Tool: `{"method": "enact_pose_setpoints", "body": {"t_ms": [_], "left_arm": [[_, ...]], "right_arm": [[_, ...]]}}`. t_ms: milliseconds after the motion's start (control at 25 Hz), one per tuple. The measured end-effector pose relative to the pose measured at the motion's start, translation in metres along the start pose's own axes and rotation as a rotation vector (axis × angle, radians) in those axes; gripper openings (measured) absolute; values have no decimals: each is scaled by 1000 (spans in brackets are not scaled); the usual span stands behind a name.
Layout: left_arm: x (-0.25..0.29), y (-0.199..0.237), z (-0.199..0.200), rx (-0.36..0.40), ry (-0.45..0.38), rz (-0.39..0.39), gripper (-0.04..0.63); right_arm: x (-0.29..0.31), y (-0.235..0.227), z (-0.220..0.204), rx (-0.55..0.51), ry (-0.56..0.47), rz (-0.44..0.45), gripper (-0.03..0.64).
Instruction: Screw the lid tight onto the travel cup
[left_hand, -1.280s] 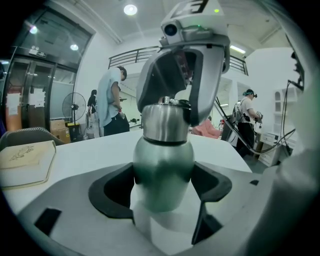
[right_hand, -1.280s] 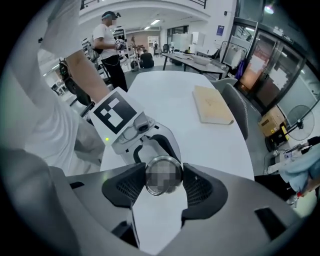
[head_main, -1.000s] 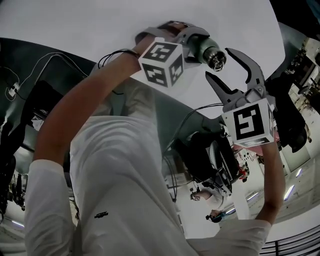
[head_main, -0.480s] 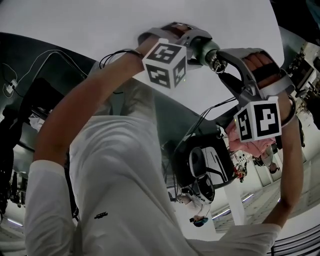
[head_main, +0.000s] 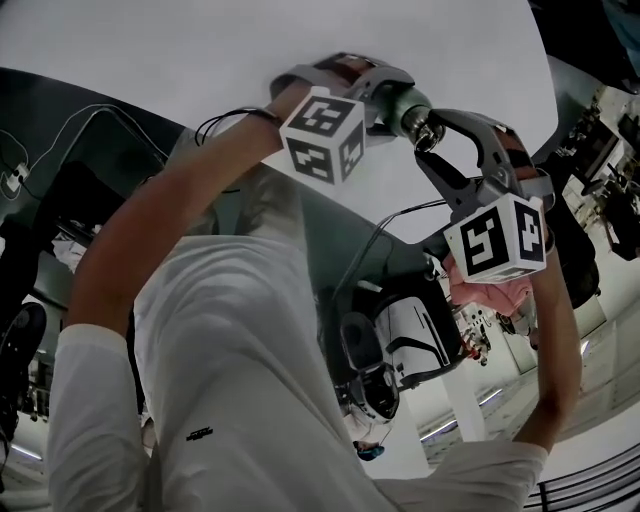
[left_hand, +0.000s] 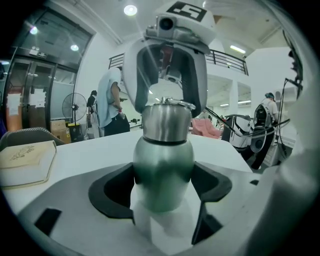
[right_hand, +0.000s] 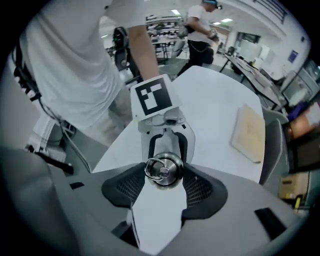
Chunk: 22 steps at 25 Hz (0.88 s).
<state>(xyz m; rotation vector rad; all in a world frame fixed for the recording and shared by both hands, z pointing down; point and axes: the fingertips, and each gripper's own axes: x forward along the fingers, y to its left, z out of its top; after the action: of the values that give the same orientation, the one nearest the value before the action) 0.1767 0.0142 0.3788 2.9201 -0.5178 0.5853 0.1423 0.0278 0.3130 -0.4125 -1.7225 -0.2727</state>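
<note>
left gripper (left_hand: 164, 196) jaws pinch travel cup (left_hand: 163, 162); right gripper (right_hand: 164, 184) jaws just closed onto lid (right_hand: 163, 170) above white table (right_hand: 215, 102).

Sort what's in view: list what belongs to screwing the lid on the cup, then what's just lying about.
Job: travel cup, clamped in the left tongs; lid, between the right tongs, whose jaws have just been closing onto it.
Lying about: book on the white table; standing fan behind.
</note>
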Motion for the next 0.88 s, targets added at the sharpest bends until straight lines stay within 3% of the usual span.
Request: {"method": "enact_pose_setpoints", "body": {"t_ms": [320,680,880], "left_arm": [[0,2,0,9,2,-1,345],[1,3,-1,16,15,1,345],[-1,2,-1,22,20,7,345]], "right_arm": [[1,-10,-1,390,12,-134,230],[0,-13,-3,584,-14,-205,230],[-1,-13,-2,612,-24,-230,230]]}}
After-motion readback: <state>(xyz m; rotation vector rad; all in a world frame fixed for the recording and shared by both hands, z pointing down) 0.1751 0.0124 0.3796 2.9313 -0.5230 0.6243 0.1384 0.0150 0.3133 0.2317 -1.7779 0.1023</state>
